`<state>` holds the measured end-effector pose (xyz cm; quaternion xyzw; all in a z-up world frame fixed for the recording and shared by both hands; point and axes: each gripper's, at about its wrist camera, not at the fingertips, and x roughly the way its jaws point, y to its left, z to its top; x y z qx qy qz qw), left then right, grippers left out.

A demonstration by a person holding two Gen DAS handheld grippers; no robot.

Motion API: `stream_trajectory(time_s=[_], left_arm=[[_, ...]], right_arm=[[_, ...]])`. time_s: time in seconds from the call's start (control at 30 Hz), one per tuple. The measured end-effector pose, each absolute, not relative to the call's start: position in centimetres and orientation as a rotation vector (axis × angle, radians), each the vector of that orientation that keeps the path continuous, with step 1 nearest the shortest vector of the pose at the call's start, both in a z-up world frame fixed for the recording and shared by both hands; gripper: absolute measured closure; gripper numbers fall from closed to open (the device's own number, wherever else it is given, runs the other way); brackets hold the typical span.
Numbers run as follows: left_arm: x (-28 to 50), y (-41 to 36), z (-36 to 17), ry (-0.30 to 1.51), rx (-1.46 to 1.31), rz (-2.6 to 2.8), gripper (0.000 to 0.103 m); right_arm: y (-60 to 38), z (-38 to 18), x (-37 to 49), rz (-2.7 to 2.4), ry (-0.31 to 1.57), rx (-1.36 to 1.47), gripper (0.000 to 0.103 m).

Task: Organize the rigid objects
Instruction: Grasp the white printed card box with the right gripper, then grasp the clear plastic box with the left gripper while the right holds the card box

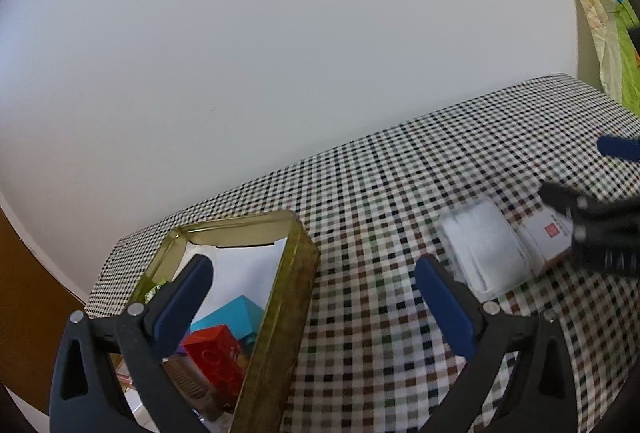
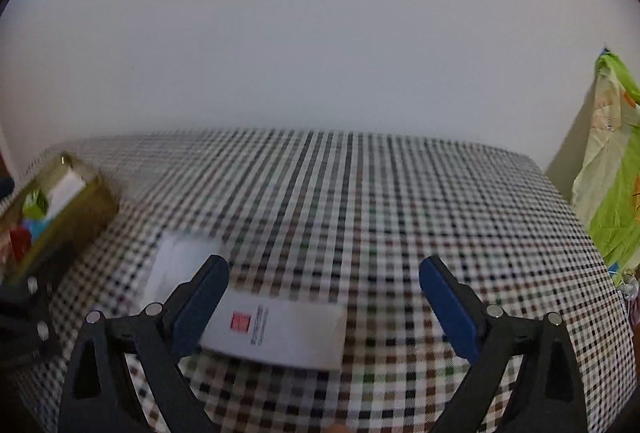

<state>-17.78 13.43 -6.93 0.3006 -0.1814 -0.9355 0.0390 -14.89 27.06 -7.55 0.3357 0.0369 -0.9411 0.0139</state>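
The left gripper (image 1: 314, 273) is held with jaws wide apart and empty, above the gold tin (image 1: 280, 313) (boxes inside) on the checked desk (image 1: 380, 173). The right gripper (image 2: 324, 281), equally spread and empty, is positioned over the white box (image 2: 280, 333), beside a white packet (image 2: 176, 265).

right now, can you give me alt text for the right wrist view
The open right gripper hovers over a white box with a red label lying on a checked tablecloth. A plain white box lies just beyond it, and a gold tin holding small coloured boxes sits far left.
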Motion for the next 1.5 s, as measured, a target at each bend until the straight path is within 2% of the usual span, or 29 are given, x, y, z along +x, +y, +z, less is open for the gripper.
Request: stream_trajectory(time_s=[0.33, 0.47, 0.5, 0.53, 0.57, 0.7, 1.0, 1.5], left_arm=[[-18.5, 13.7, -7.6, -0.545, 0.932, -2.845, 0.001], [-18.7, 14.2, -7.4, -0.539, 0.937, -2.858, 0.001], [-18.8, 14.6, -7.4, -0.537, 0.946, -2.865, 0.001], [-18.8, 14.8, -7.5, -0.539, 0.955, -2.870, 0.001], [-18.9, 15.1, -7.6, -0.541, 0.970, -2.878, 0.001], [-19.1, 16.2, -7.9, -0.520, 1.019, -2.920, 0.001], [-20.0, 19.1, -9.0, -0.484, 1.126, -2.978, 0.001], [-22.1, 20.8, -11.1, -0.443, 1.304, -2.952, 0.001]], right_arm=[[26.3, -9.8, -15.4, -2.817, 0.216, 1.183, 0.005], [26.8, -10.1, -15.4, -2.817, 0.189, 1.229, 0.005], [26.8, -10.0, -15.2, -2.818, 0.217, 1.225, 0.006], [26.8, -10.2, -15.2, -2.818, 0.240, 1.231, 0.017], [26.8, -10.2, -15.1, -2.817, 0.252, 1.243, 0.021], [27.7, -10.0, -14.8, -2.885, 0.306, 1.224, 0.021], [33.2, -9.1, -14.7, -3.031, 0.081, 1.267, 0.021], [32.2, -8.6, -14.1, -3.054, 0.087, 1.222, 0.021]])
